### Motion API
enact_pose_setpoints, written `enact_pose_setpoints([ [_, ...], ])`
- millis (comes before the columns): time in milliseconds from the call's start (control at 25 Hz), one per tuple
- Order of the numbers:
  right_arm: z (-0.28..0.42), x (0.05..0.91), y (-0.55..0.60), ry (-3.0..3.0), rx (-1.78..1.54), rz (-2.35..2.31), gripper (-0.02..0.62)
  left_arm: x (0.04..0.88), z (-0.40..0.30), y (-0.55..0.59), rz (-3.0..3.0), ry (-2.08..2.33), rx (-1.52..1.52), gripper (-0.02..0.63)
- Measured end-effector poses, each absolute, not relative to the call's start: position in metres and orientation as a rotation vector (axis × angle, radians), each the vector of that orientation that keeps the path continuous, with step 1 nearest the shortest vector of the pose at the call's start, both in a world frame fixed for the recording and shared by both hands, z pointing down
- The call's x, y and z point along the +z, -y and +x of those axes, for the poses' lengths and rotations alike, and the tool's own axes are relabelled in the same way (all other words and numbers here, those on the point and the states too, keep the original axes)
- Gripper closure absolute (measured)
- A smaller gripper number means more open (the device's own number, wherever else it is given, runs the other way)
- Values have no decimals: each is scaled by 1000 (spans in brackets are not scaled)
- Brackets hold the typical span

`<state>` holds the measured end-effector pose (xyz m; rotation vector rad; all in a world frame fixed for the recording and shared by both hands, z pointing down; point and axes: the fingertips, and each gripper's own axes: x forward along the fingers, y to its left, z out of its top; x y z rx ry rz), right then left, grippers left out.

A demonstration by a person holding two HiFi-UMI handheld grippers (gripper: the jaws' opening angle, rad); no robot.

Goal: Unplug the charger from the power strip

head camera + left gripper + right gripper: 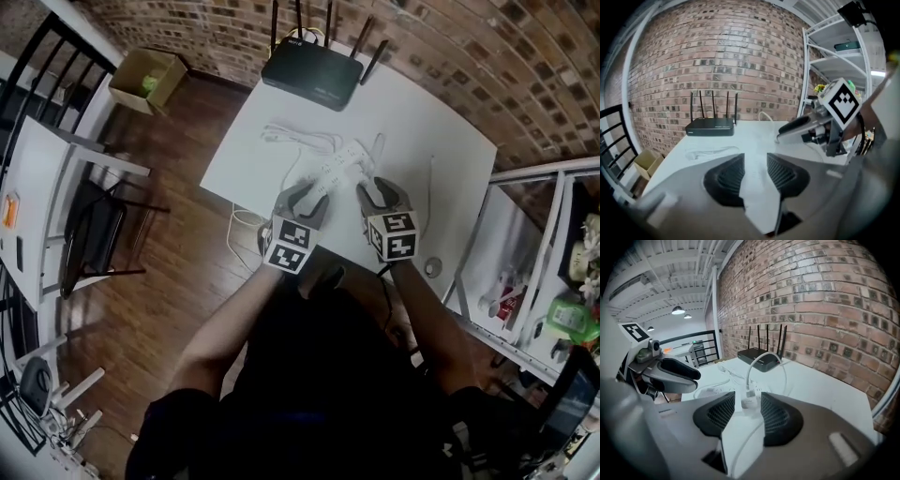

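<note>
A white power strip (pixel 330 169) lies in the middle of the white table (pixel 450 141). The white charger (pixel 748 398) stands plugged into it, and its cable (pixel 761 359) arches up and back. My right gripper (pixel 748 393) is open, with the charger just in front of its tips and a gap on each side. In the head view that right gripper (pixel 380 187) hovers at the strip's right end. My left gripper (pixel 754 161) is open over the strip's near left part (pixel 309 192), with only white surface between its pads.
A black router (pixel 314 70) with several antennas stands at the table's far edge by the brick wall. A loose white cable (pixel 300 139) lies behind the strip. A small round object (pixel 431 267) sits near the right corner. Metal shelves (pixel 553 234) stand right, a cardboard box (pixel 148 80) on the floor left.
</note>
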<state>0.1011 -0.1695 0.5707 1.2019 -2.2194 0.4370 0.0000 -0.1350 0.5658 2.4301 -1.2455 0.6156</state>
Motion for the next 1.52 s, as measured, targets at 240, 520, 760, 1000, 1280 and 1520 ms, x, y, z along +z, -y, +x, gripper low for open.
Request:
enact_pose_setpoints([
  [240,87,600,187,2165,407,1125,396,598,2,149,2397,1237,726,442],
  [520,70,609,198,2114,320,1071,451,613,6,158,2400,1199,800,437],
  [760,73,608,182,2064,381,1099,453,611,11,154,2440,1146,830,434],
  [1000,83,609,155,2029,497,1189,454,607,31,147,2490,1067,849,434],
  [1280,89,609,142,2014,559,1248,456,622,43,140,2456,1002,990,434],
  [1520,92,612,140,2007,568,1266,456,635,48,137,2439,928,1108,434],
])
